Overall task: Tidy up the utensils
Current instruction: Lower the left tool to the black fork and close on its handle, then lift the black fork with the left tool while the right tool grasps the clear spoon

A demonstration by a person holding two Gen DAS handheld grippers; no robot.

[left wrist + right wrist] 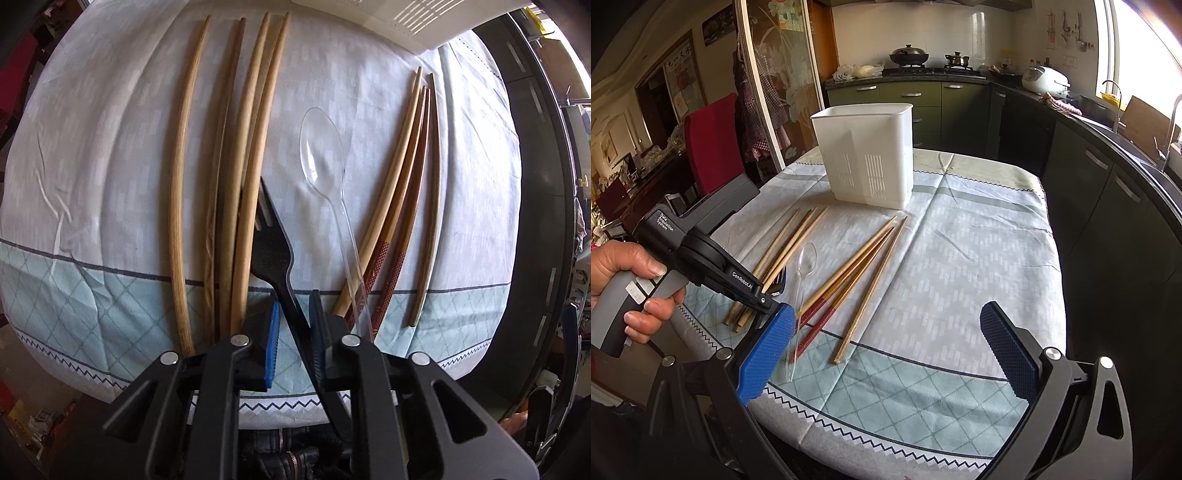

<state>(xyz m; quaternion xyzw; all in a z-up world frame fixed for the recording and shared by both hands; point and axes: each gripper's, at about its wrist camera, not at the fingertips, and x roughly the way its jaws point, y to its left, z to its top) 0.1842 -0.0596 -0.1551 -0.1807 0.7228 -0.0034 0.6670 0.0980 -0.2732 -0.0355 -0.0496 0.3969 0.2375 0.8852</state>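
A black plastic fork (271, 254) lies on the tablecloth, its tines against a group of pale wooden chopsticks (181, 184). My left gripper (293, 314) points steeply down and is shut on the fork's handle, which crosses slantwise between the blue pads. Right of the fork lie a clear plastic spoon (317, 147) and several darker chopsticks with red ends (406, 177). In the right wrist view a hand holds the left gripper (764, 302) over the fork (779, 278). My right gripper (886, 350) hangs open and empty above the table's near edge.
A white slotted utensil holder (868, 155) stands upright at the far side of the table, beyond the chopsticks (864, 258) and spoon (807, 262). Dark kitchen cabinets (1108, 206) run along the right. A red chair (709, 147) stands at the table's left.
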